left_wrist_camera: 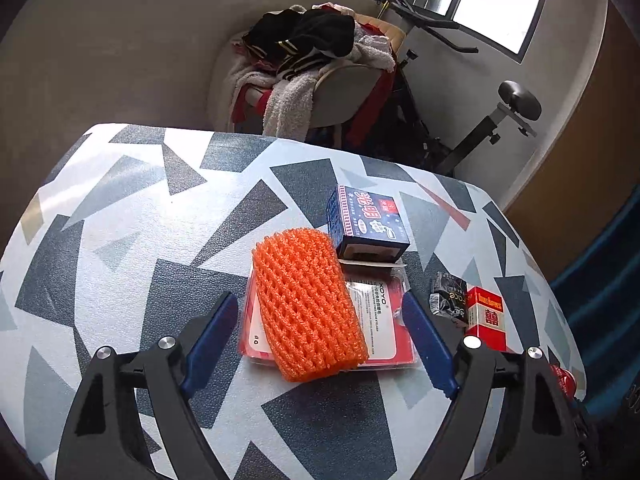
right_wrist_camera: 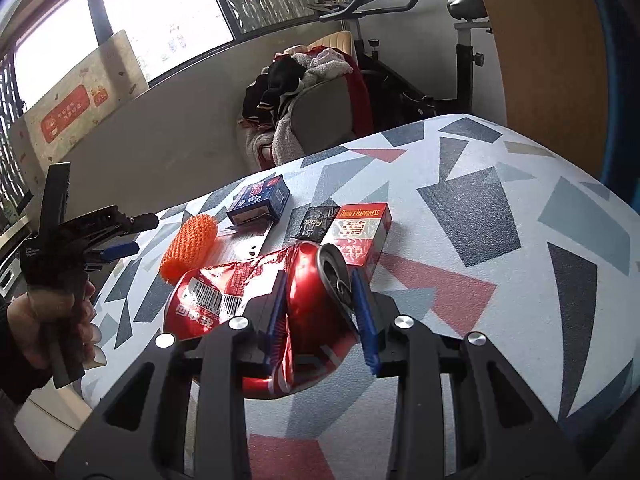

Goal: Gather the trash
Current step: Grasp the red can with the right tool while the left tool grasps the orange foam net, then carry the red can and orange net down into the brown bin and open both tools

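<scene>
The left claw stands wide apart and grips nothing; an orange foam net lies between and just ahead of its blue fingers, untouched, resting on a flat red packet. Beyond the net sits a blue box. To that claw's right are a crumpled black wrapper and a red cigarette pack, side by side.

The right claw is clenched on a crushed red can, its pads pressing both sides. The cigarette pack lies just past the can.

All of it rests on a surface patterned with grey, white and red triangles. Behind it stand a chair piled with clothes, an exercise bike and windows.
</scene>
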